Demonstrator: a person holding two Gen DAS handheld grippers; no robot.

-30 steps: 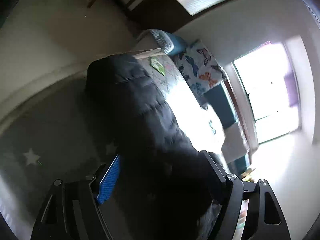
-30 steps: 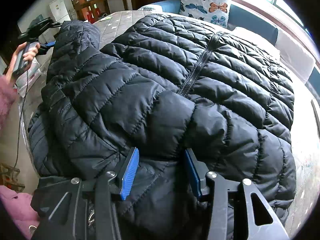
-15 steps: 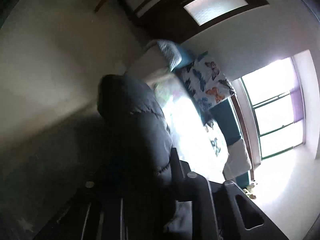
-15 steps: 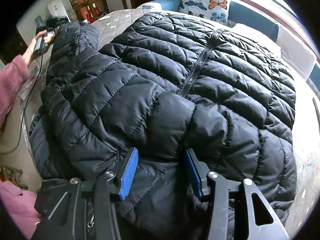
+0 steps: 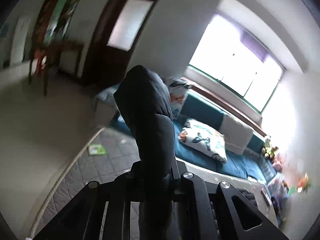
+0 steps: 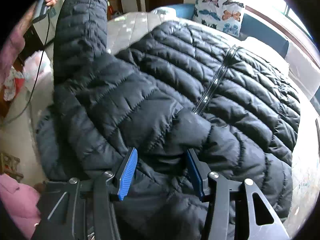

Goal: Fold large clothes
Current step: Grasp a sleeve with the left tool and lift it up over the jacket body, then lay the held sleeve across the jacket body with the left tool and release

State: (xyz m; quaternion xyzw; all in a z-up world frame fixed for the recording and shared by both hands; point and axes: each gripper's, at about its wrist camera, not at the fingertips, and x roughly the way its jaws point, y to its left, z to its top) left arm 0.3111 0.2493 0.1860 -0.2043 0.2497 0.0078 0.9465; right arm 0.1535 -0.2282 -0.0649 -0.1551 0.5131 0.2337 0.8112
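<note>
A black quilted puffer jacket [image 6: 200,84] lies zipper-up across the grey mattress [image 6: 128,28]. My left gripper [image 5: 156,172] is shut on its sleeve [image 5: 148,108], which stands up in front of the camera; in the right wrist view the sleeve [image 6: 80,26] is lifted high at the upper left. My right gripper [image 6: 160,172] rests over the jacket near the collar with its blue pads [image 6: 128,176] apart, open, a fold of fabric bulging between them.
The mattress edge [image 5: 66,172] runs along the left. A teal sofa [image 5: 202,112] with butterfly pillows [image 5: 204,142] stands behind, under a bright window [image 5: 240,60]. A dark door [image 5: 120,30] and wooden table [image 5: 52,50] are far left. Toys [image 5: 280,172] lie at right.
My left gripper has lifted the sleeve high off the mattress and swung towards the sofa. The right gripper has stayed in place on the jacket.
</note>
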